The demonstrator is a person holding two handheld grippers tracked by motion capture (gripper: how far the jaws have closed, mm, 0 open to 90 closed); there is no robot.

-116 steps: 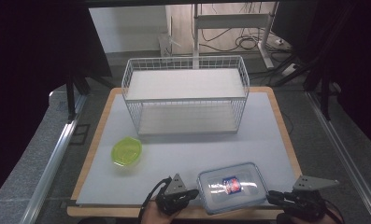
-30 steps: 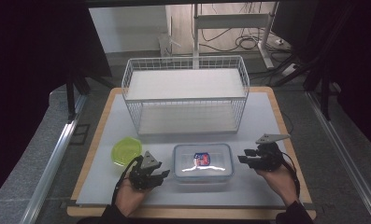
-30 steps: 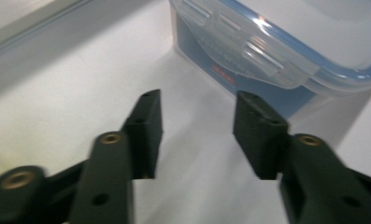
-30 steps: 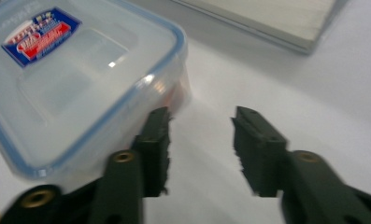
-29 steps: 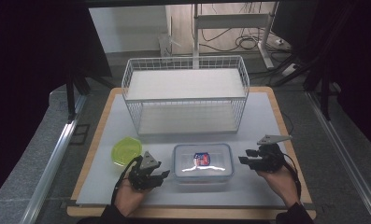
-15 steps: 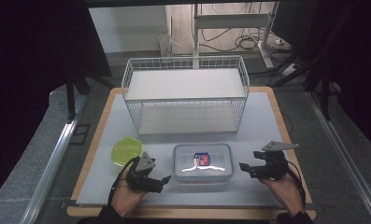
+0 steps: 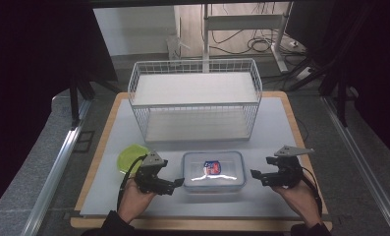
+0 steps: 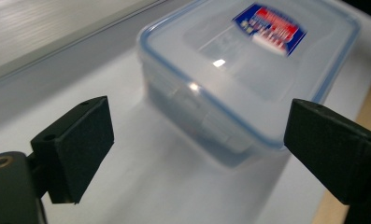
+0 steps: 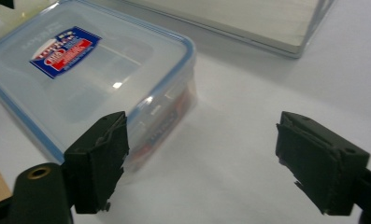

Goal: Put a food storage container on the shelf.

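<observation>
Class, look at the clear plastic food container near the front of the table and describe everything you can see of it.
The food container is a rectangular box of clear plastic with rounded corners. Its lid is on, edged by a blue seal, and bears a red, white and blue label. Side latch flaps look folded down. It lies flat on the white table, in front of the wire basket, between the left hand-held gripper and the right hand-held gripper. Both are open and neither grips it.

Blue-and-red label on the container lid, its print illegible
</observation>
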